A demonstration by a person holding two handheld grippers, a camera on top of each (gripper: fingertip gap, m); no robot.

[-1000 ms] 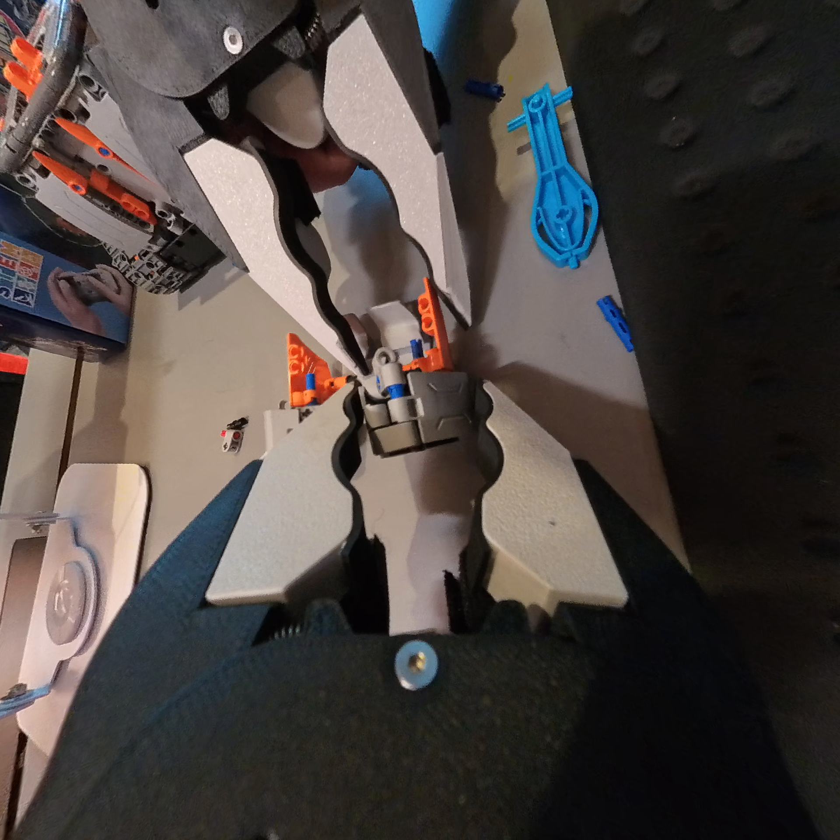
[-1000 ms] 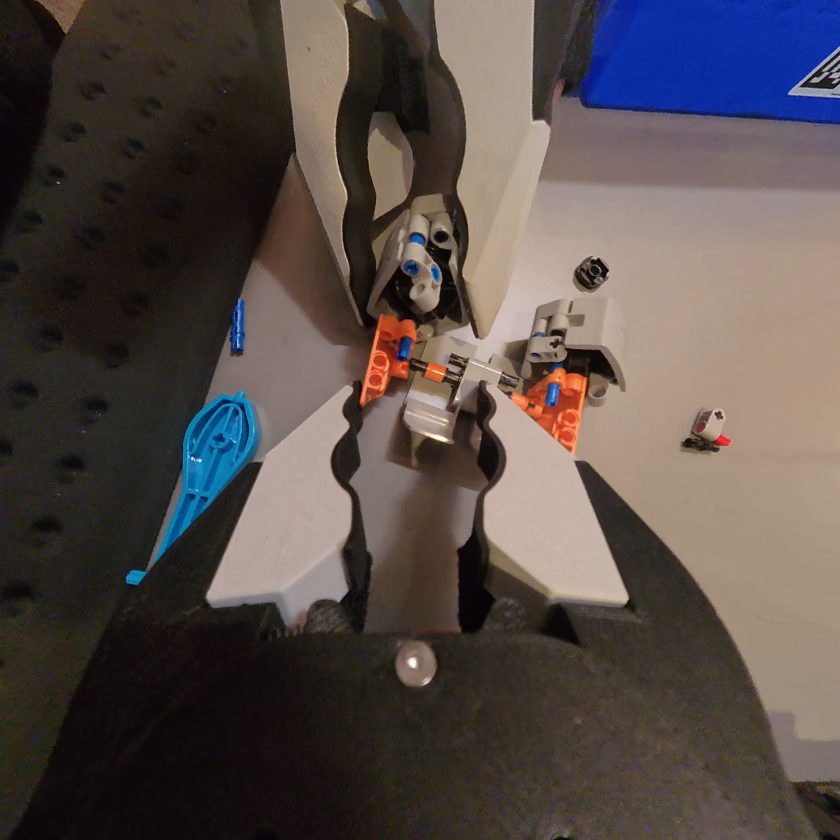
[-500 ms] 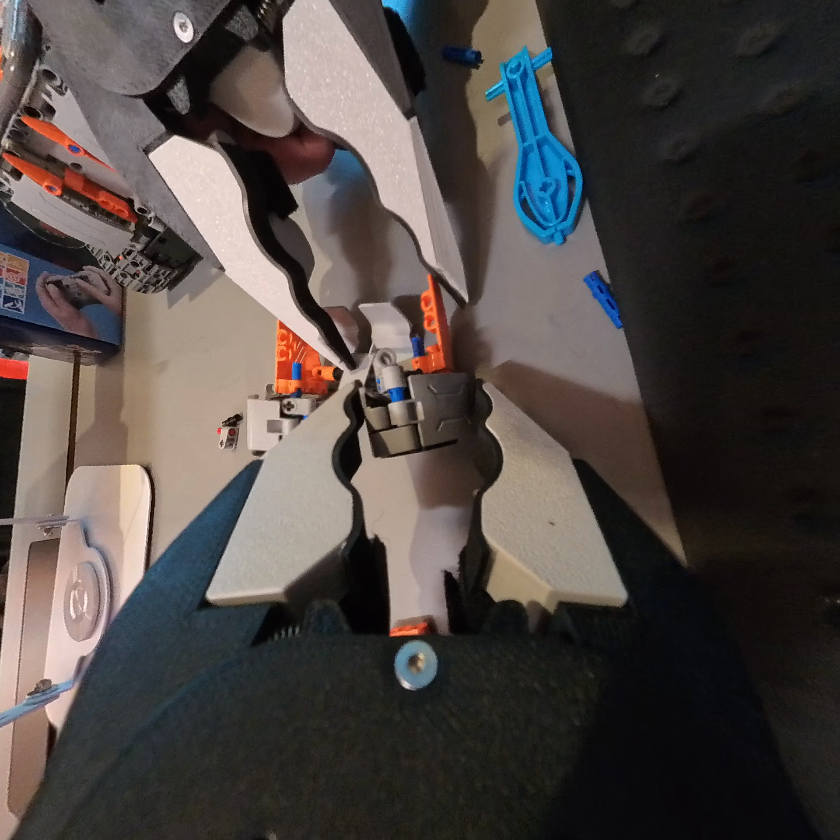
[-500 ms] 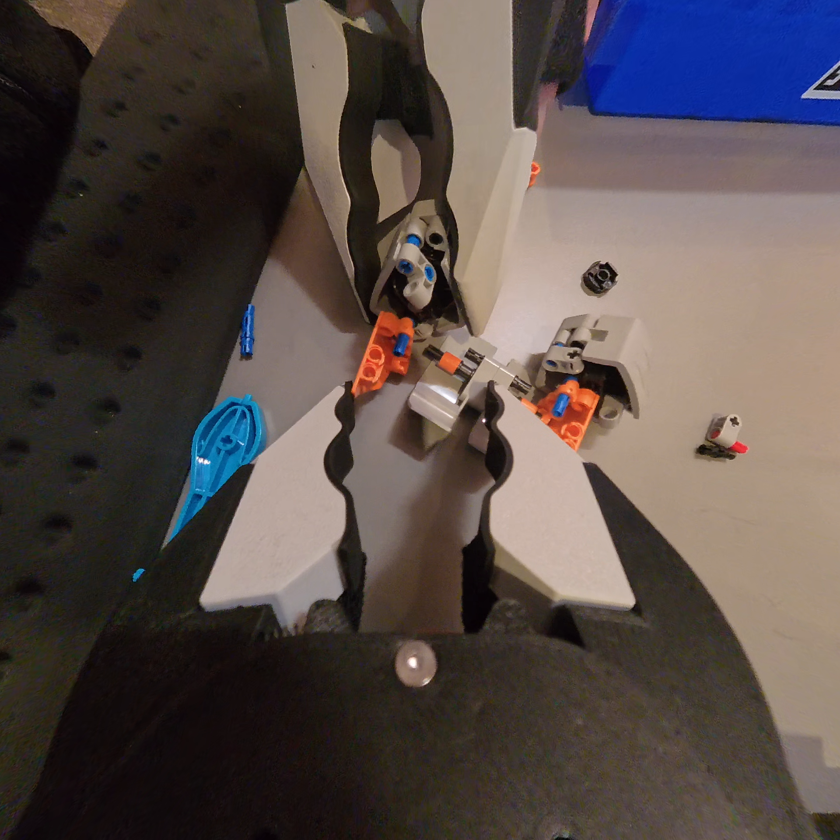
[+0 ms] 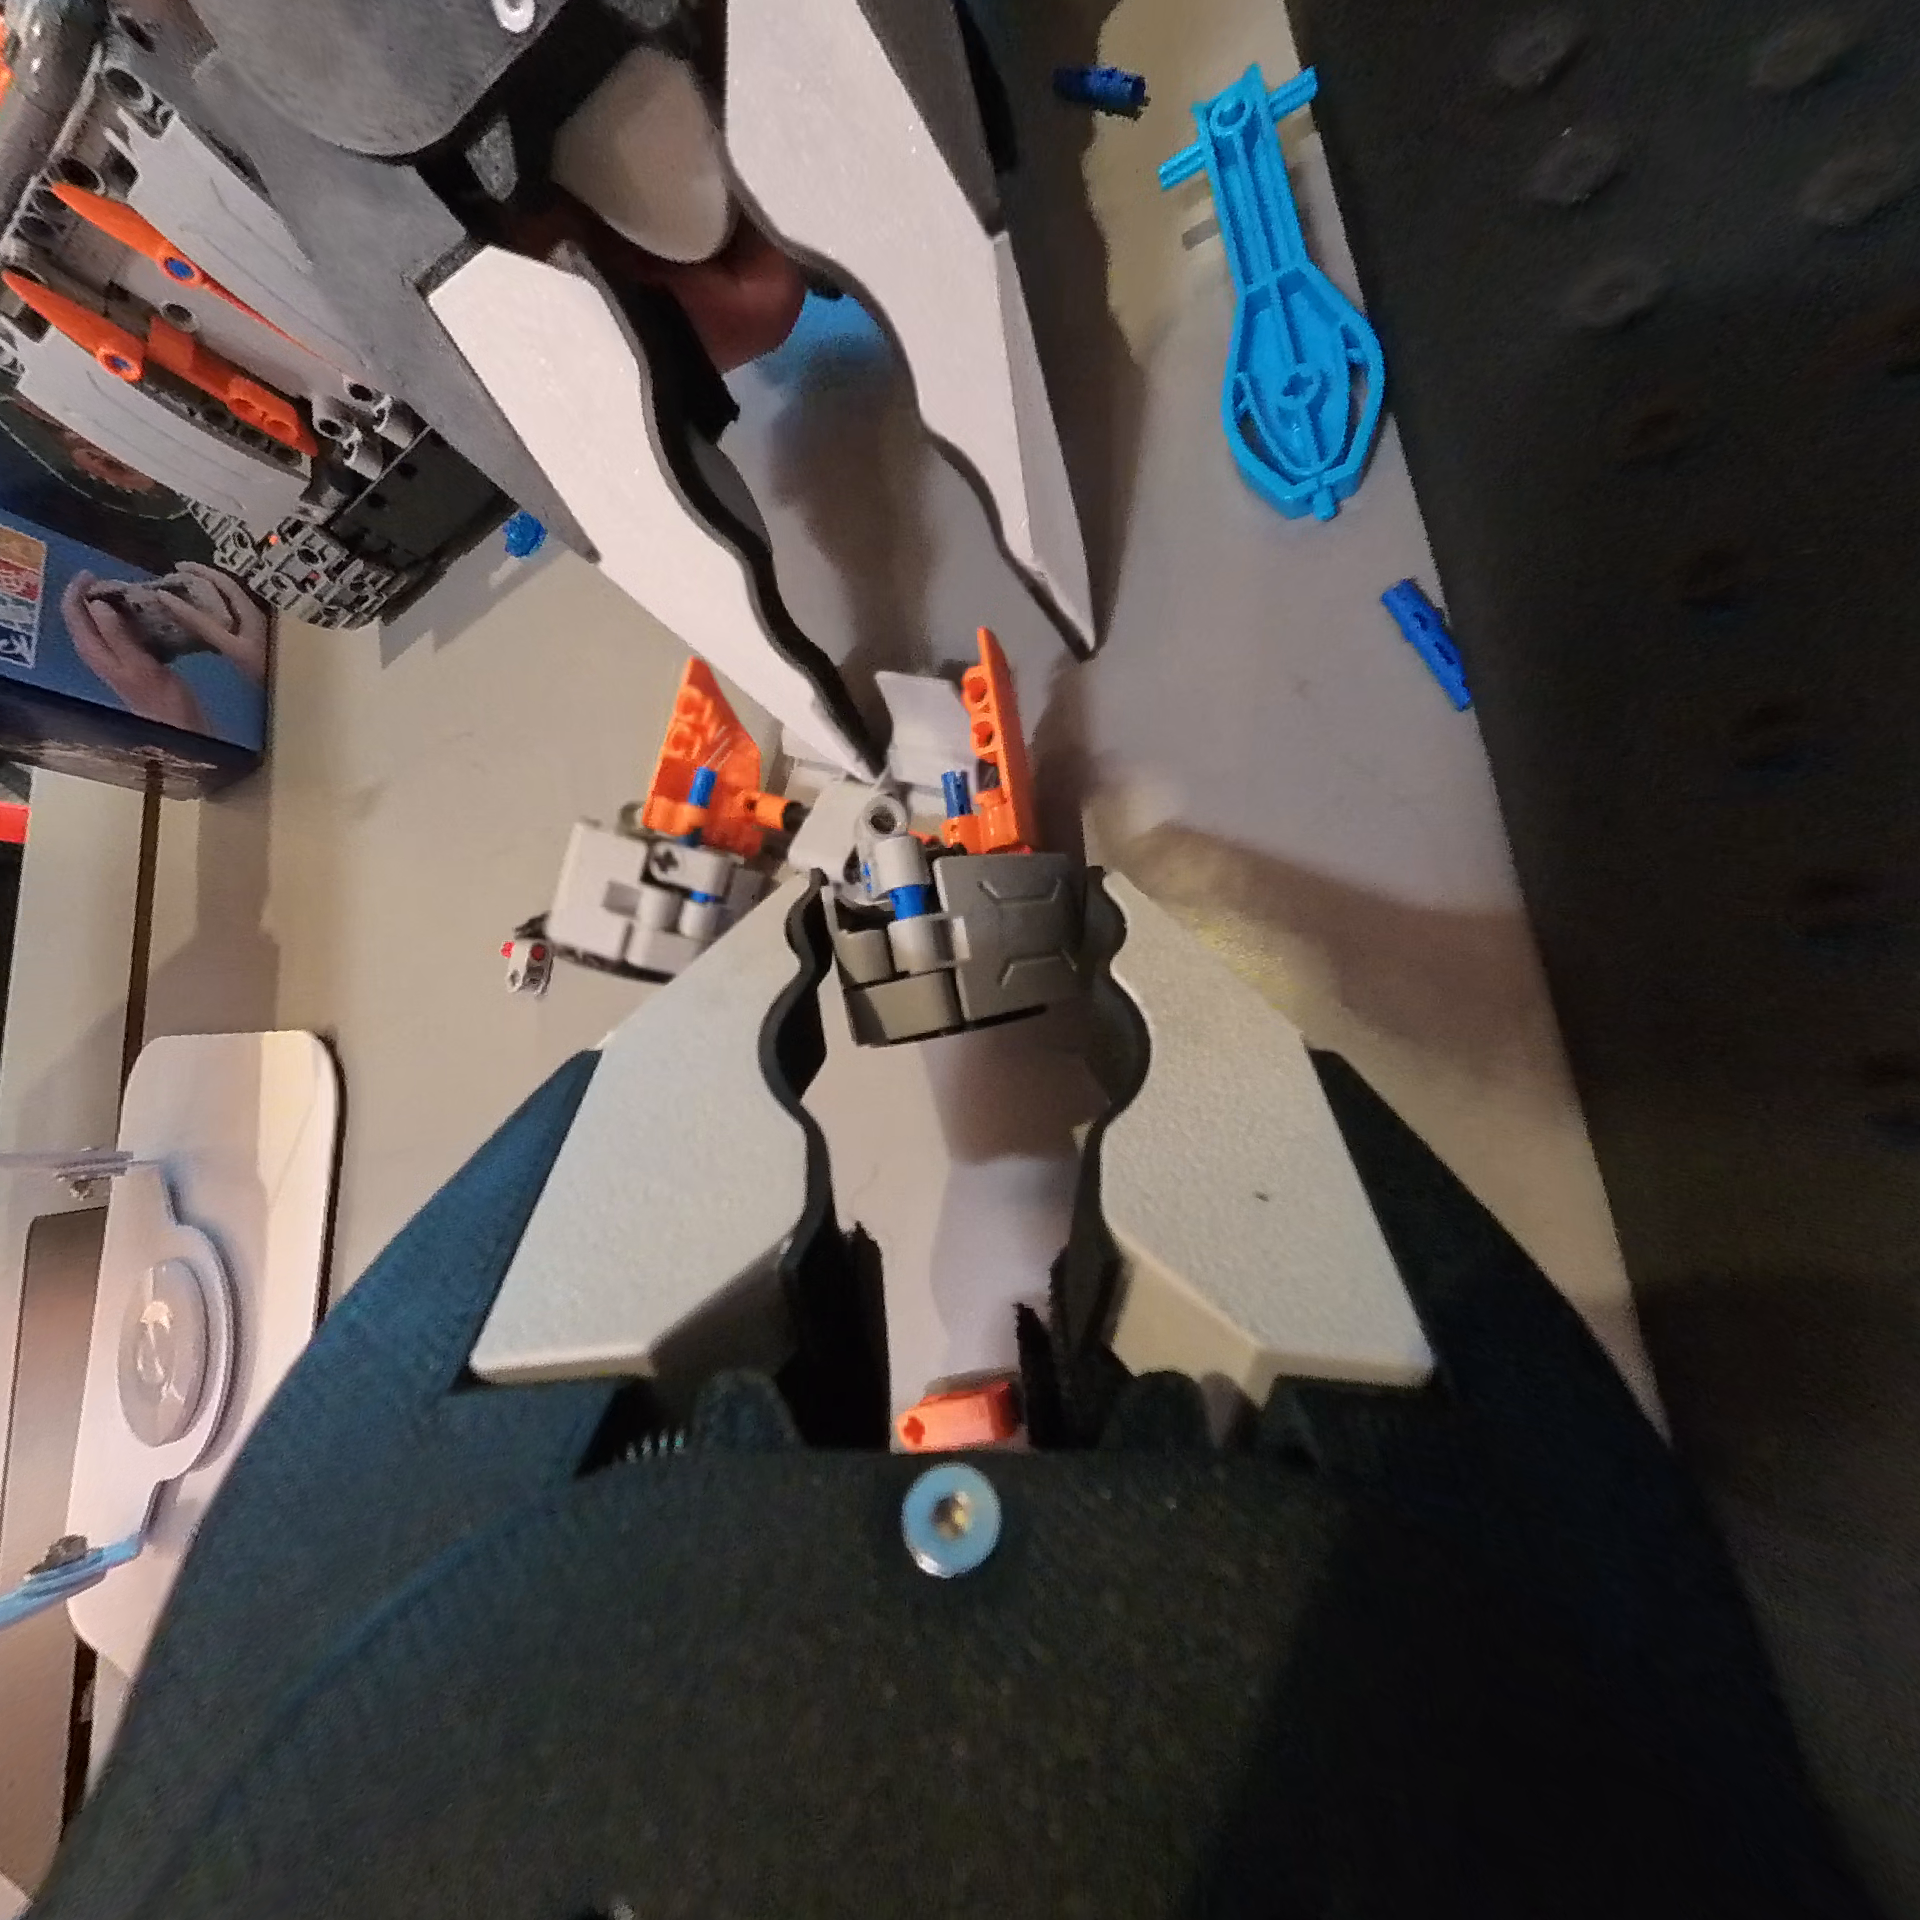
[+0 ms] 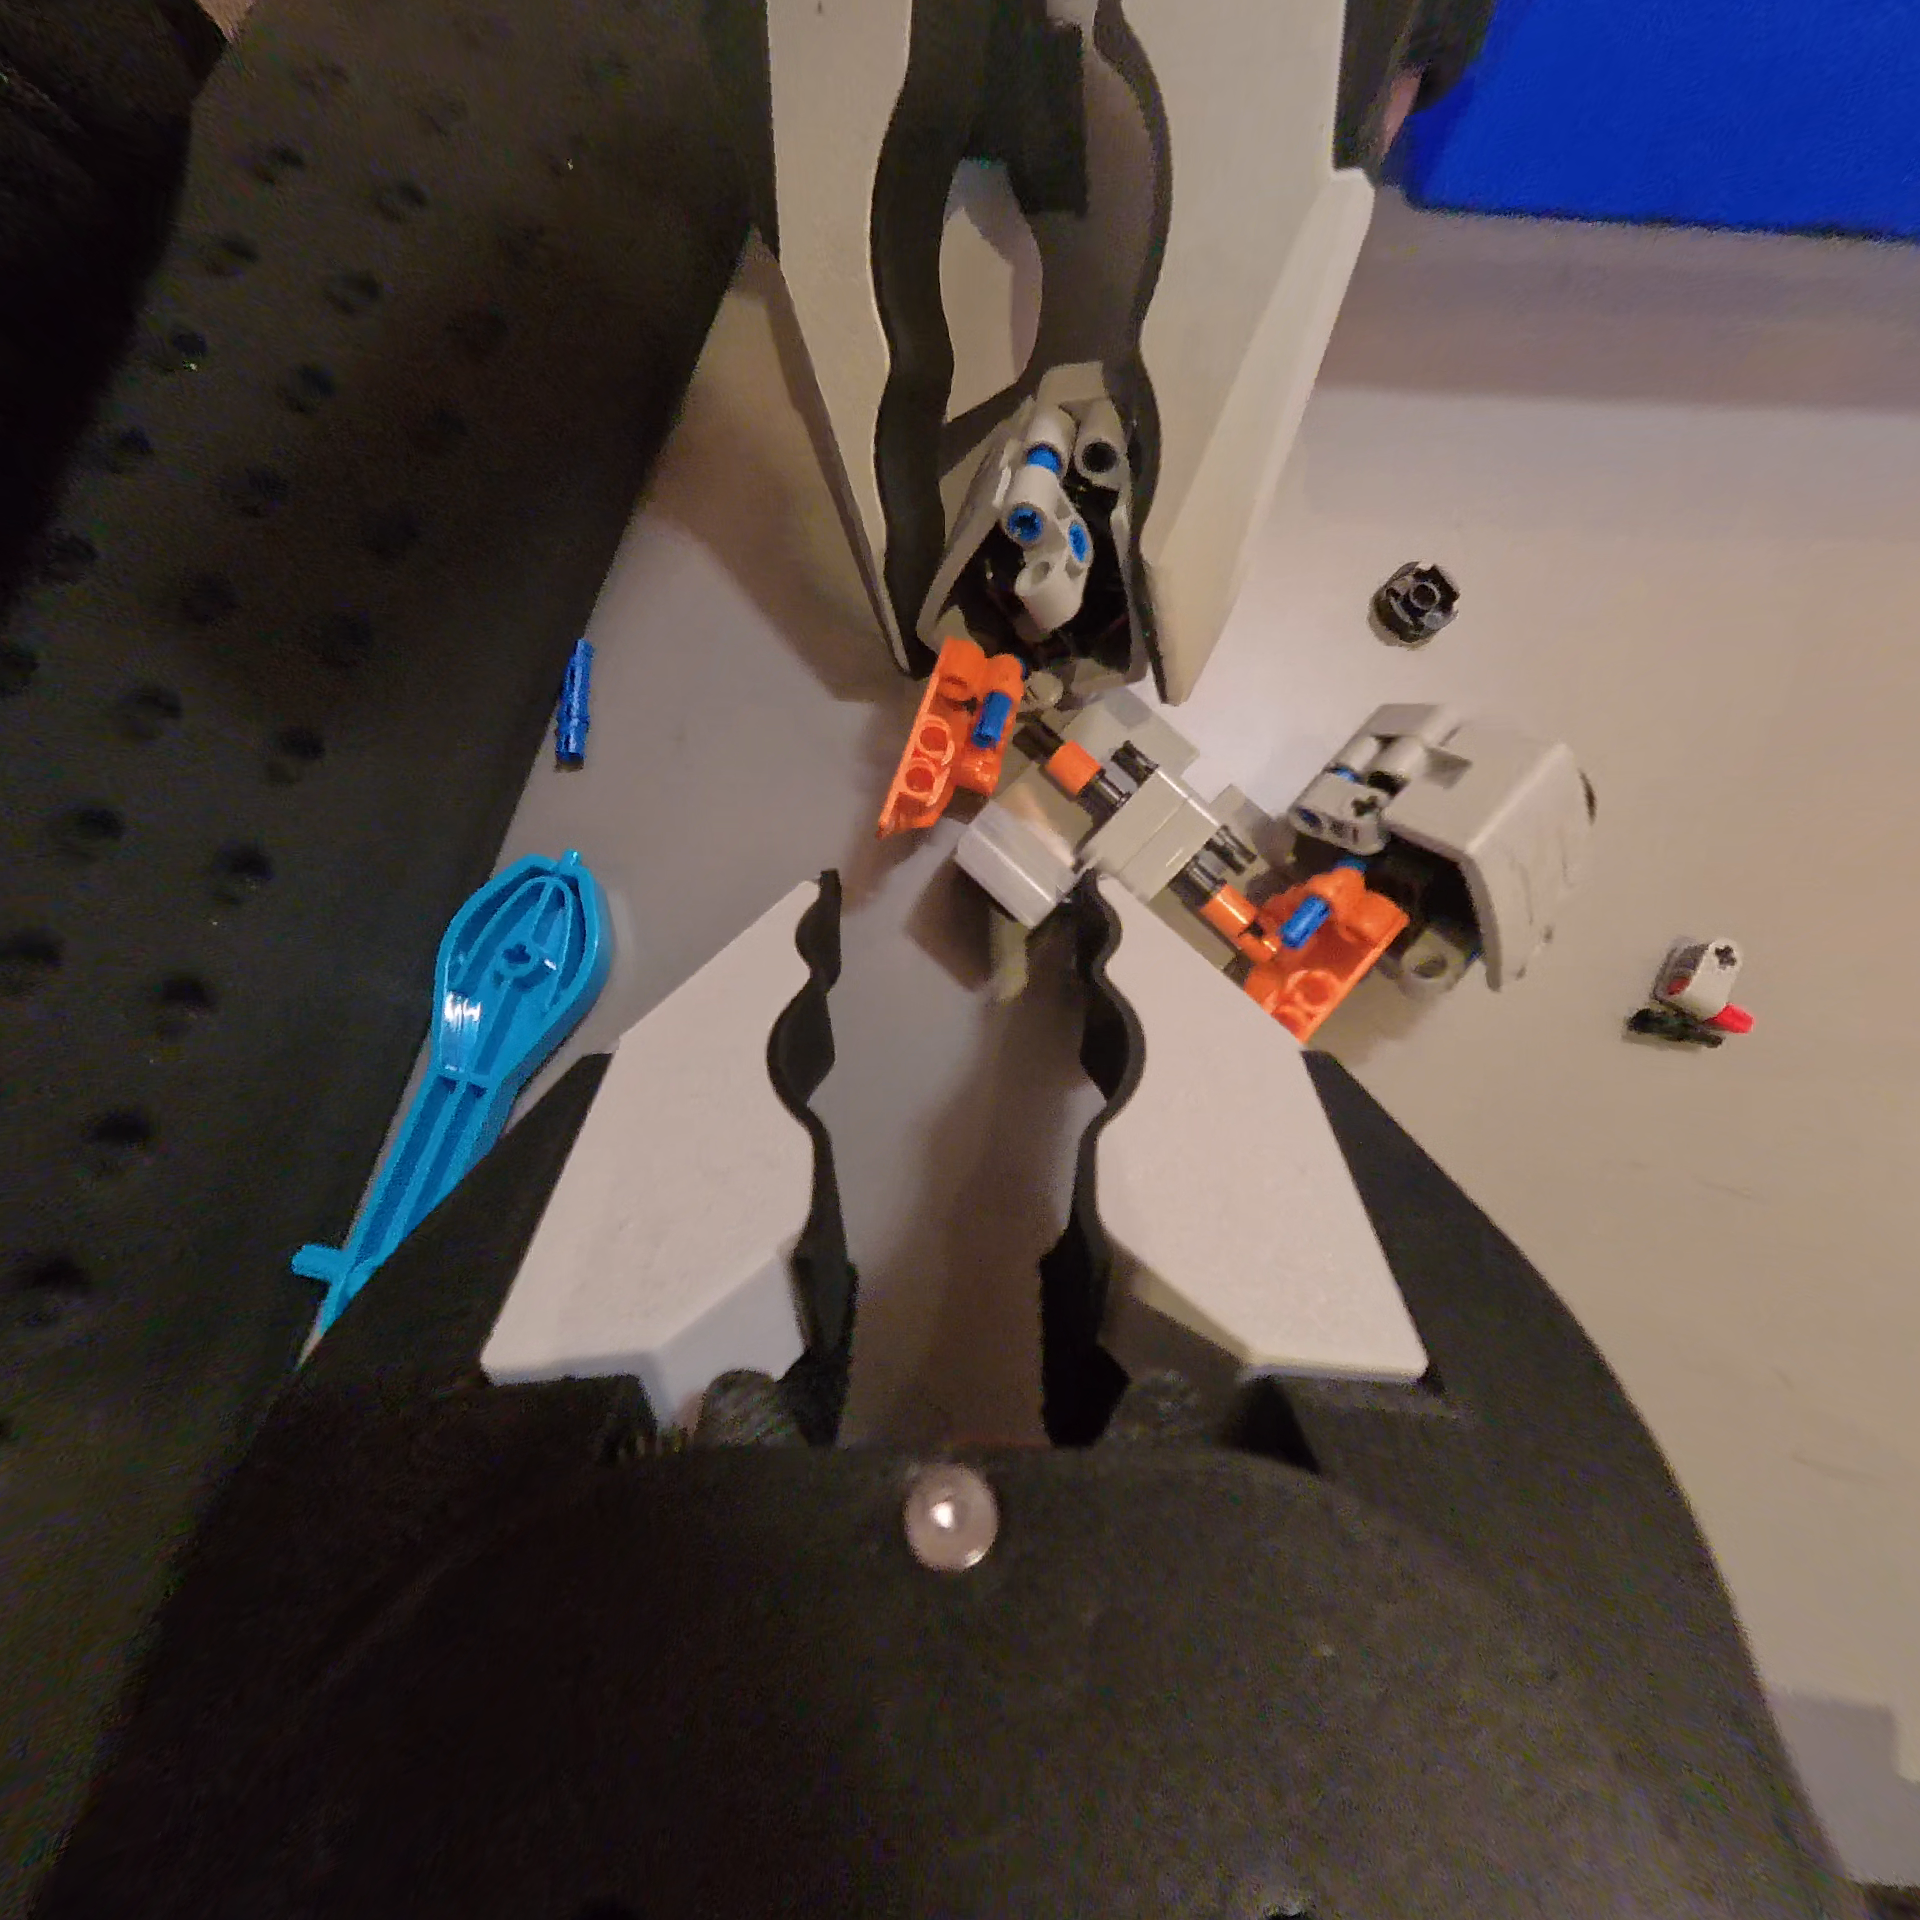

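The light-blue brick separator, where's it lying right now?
The light-blue brick separator lies on the table's left side in the right wrist view, along the black perforated mat, below a small blue pin.

blue box cut off above

**Layout on the table**

Left gripper faces right gripper, tips nearly meeting over a brick assembly on the table. Curved shell piece sits between the left fingertips. Second shell lies at the assembly's far end, right of the right gripper. Brick separator and a pin lie to its left, beside the dotted mat. Small connector sits farther right.
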